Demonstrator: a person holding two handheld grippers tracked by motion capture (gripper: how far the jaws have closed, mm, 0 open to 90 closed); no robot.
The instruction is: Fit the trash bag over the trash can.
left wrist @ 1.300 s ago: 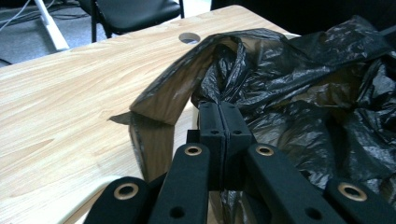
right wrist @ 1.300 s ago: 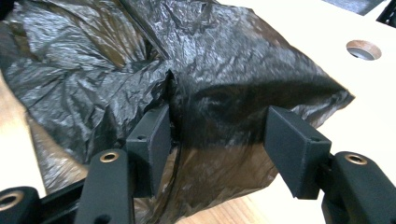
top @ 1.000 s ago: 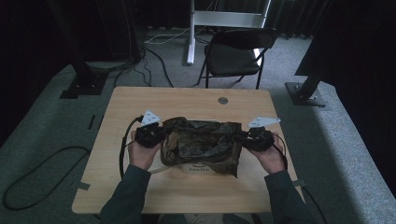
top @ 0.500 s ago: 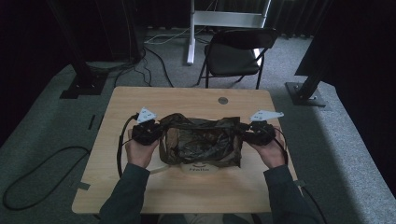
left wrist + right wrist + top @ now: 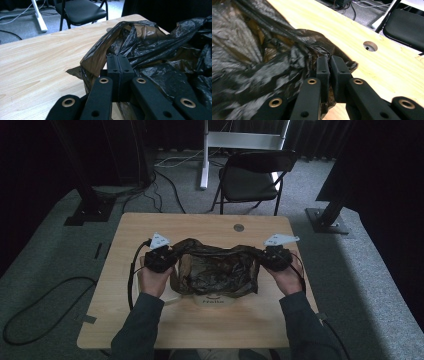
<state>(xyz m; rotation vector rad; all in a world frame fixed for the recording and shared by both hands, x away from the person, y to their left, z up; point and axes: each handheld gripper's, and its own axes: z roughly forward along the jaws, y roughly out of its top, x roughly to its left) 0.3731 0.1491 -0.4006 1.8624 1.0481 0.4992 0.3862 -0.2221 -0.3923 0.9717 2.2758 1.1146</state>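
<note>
I'm holding both hands low and wide apart: left gripper [image 5: 161, 258] and right gripper [image 5: 274, 257] are clenching opposite edges of the black plastic bag [image 5: 215, 272], stretched over the surface [image 5: 200, 227]. The right gripper view is showing a round hole [image 5: 370, 46] beyond the bag.

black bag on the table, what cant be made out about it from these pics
- What's inside the black bag: high view, hidden by its own crumpled plastic.
- The print on the white sheet under it: high view, too small, partly covered by the bag.
- How much plastic the left claw pinches: left gripper view, folds hide the edge.
- The bag's far side: right gripper view, cut off by the frame, near the right claw.
</note>
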